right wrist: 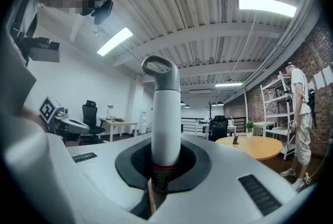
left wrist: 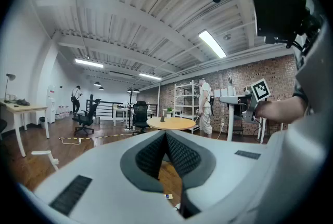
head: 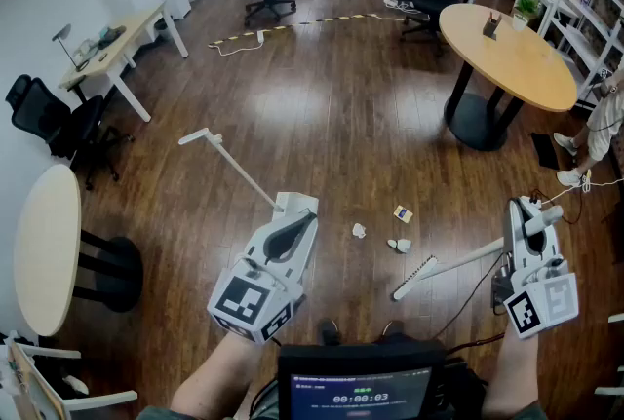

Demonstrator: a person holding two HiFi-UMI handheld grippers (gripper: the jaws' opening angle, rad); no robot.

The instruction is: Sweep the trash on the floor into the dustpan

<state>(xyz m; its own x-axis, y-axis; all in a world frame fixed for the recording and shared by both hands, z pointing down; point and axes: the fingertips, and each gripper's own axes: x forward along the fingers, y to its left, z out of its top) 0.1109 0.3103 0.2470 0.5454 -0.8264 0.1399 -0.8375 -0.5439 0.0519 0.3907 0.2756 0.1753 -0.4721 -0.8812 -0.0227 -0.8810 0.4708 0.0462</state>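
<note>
While the left hand-held gripper [head: 295, 210] sits left of the lower middle in the head view, its own view shows the jaws meeting at their tips with nothing between them. A white long handle [head: 232, 168] runs from its nose toward the upper left over the wooden floor [head: 322, 106]; whether the two touch I cannot tell. Right of it, near the lower middle, the trash lies on the floor: a crumpled paper [head: 359, 230], a second scrap [head: 400, 245] and a small yellow card [head: 403, 212]. Just right of these sits the brush head [head: 413, 278], near the second scrap. Its white broom handle [head: 468, 259] slants up to the right hand-held gripper [head: 529, 211], whose jaws are clamped on it.
</note>
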